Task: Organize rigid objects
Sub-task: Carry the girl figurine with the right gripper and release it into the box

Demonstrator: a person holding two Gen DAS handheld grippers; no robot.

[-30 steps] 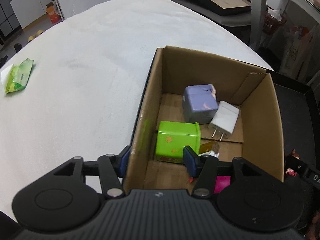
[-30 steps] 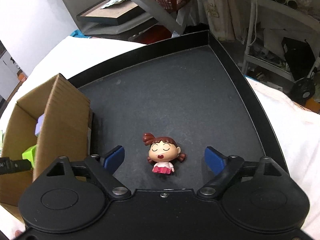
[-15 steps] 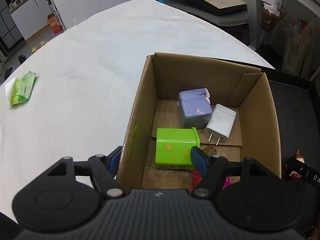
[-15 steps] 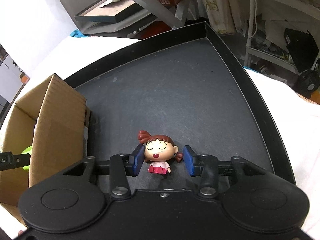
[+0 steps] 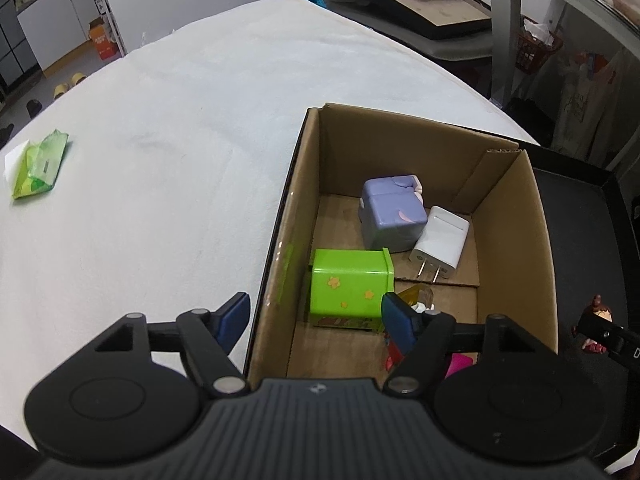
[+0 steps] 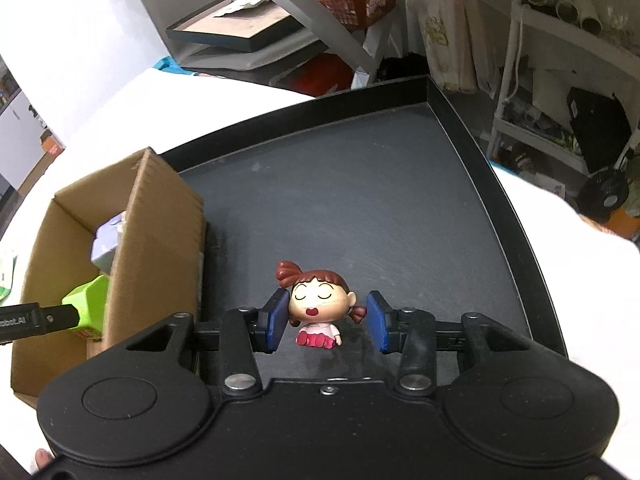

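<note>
Right gripper (image 6: pixel 327 322) closes in on the doll figurine (image 6: pixel 319 305) sitting on the black tray (image 6: pixel 400 208), fingers (image 6: pixel 276 320) pressing its pigtails on both sides. Left gripper (image 5: pixel 316 322) hovers wide open and empty, straddling the near-left wall of the cardboard box (image 5: pixel 516 240). Inside the box: a green tin (image 5: pixel 348 286), a purple cube (image 5: pixel 390 214) and a white charger plug (image 5: pixel 440 242).
</note>
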